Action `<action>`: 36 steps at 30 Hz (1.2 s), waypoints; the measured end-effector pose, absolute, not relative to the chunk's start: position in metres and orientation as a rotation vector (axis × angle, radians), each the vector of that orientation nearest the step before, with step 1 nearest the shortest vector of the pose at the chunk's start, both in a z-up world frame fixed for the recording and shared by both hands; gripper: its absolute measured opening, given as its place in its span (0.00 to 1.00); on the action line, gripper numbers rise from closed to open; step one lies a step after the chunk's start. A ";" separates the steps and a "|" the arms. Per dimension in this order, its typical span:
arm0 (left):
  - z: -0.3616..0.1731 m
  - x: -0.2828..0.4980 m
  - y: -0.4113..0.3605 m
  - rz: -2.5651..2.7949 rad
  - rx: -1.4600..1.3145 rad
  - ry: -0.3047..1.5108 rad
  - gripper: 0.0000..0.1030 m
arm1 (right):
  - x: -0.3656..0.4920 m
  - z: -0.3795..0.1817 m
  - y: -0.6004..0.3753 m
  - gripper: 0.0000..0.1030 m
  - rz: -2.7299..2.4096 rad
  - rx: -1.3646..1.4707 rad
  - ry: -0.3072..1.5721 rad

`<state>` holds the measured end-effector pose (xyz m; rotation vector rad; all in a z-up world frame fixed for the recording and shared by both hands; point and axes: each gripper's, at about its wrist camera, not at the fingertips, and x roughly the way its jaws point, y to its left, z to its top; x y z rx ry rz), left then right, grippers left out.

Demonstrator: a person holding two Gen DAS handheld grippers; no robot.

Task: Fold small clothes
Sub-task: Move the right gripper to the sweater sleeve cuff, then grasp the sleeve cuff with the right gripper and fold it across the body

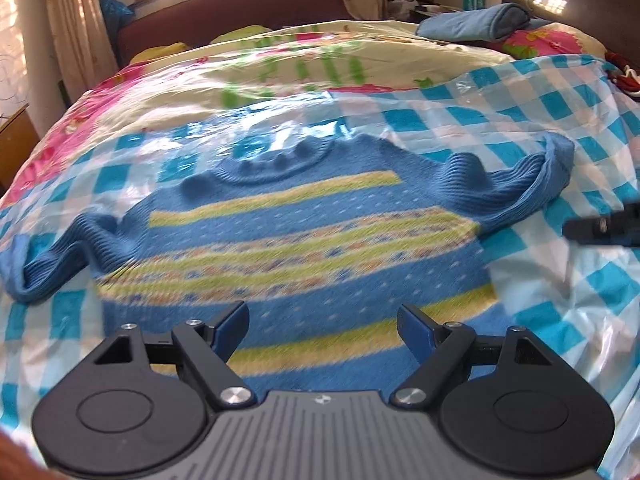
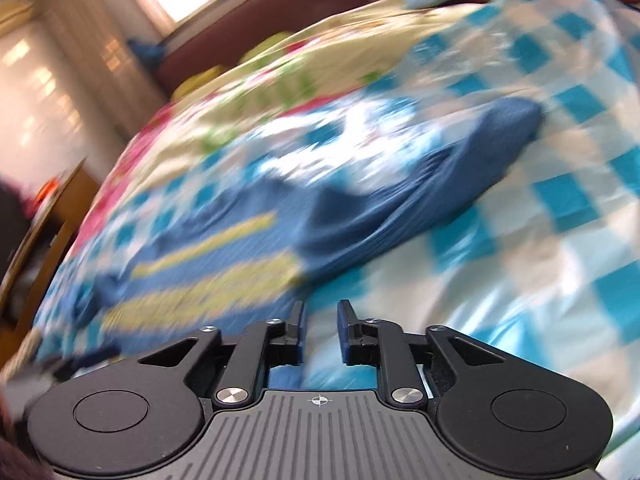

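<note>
A small blue sweater (image 1: 288,240) with yellow-green and patterned stripes lies spread face up on a blue-and-white checked sheet (image 1: 540,128) that covers the near part of the bed (image 1: 240,12). Its collar points toward the headboard, and both ribbed sleeves are stretched out sideways, the one on the right of the left wrist view curling up at its cuff.

The left gripper (image 1: 322,330) hovers low over the sweater's bottom hem, pointing along the garment toward the collar and held level. Its jaws are spread wide with nothing between them; the striped knit shows through the gap.

The right gripper (image 2: 320,330) is tilted, so the bed appears slanted in its own view, which is heavily blurred. It points across the sheet just beside the sweater's side edge, with the sleeve (image 2: 460,172) ahead of it. Its jaws stand apart by a narrow gap and hold nothing; only sheet shows between them. In the left wrist view, the tip of the right gripper (image 1: 600,226) enters from the right edge, near the sleeve and above the sheet, apart from the cloth.

Farther up the bed lies a floral quilt (image 1: 280,60), and a folded blue cloth (image 1: 476,20) rests near the far right corner.
</note>
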<state>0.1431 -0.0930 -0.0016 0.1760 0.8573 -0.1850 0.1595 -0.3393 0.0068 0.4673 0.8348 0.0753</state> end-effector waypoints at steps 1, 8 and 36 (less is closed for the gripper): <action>-0.003 0.147 -0.098 -0.191 0.176 0.859 0.83 | 0.167 0.006 -0.350 0.25 0.048 0.481 0.829; -0.012 0.178 -0.132 -0.231 0.170 0.878 0.83 | 0.224 0.003 -0.405 0.27 -0.145 0.476 0.781; -0.008 0.167 -0.060 -0.147 -0.011 0.871 0.83 | 0.257 0.074 -0.354 0.05 0.050 0.507 0.575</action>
